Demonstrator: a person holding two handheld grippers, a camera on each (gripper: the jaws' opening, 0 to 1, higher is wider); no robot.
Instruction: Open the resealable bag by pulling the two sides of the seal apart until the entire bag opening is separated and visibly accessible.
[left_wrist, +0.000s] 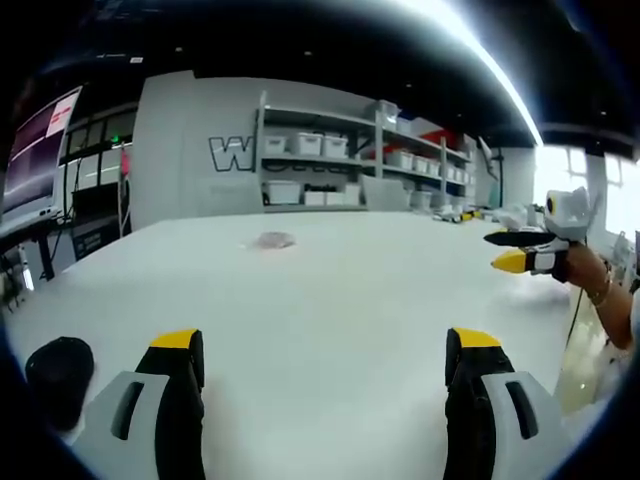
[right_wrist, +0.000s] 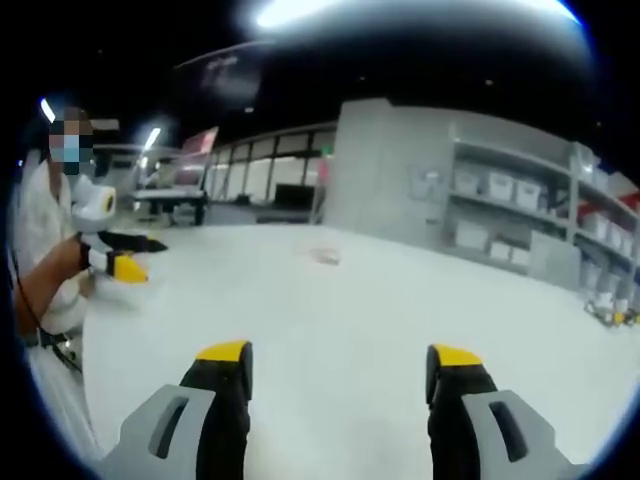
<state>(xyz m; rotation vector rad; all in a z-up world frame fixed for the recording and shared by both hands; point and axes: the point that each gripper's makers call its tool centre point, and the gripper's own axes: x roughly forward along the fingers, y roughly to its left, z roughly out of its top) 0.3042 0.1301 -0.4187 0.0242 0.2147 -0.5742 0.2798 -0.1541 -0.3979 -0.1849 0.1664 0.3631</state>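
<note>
Both sets of fingers spread wide and empty, left gripper (left_wrist: 325, 372) and right gripper (right_wrist: 340, 388) held low over the white surface (left_wrist: 330, 300), aimed toward the bag (left_wrist: 272, 240) lying flat, well apart, ready for approach.

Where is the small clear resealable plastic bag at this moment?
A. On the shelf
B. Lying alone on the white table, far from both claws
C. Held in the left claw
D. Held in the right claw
B: the small clear resealable plastic bag lies flat on the white table, beyond the open left claw and the open right claw.
</note>
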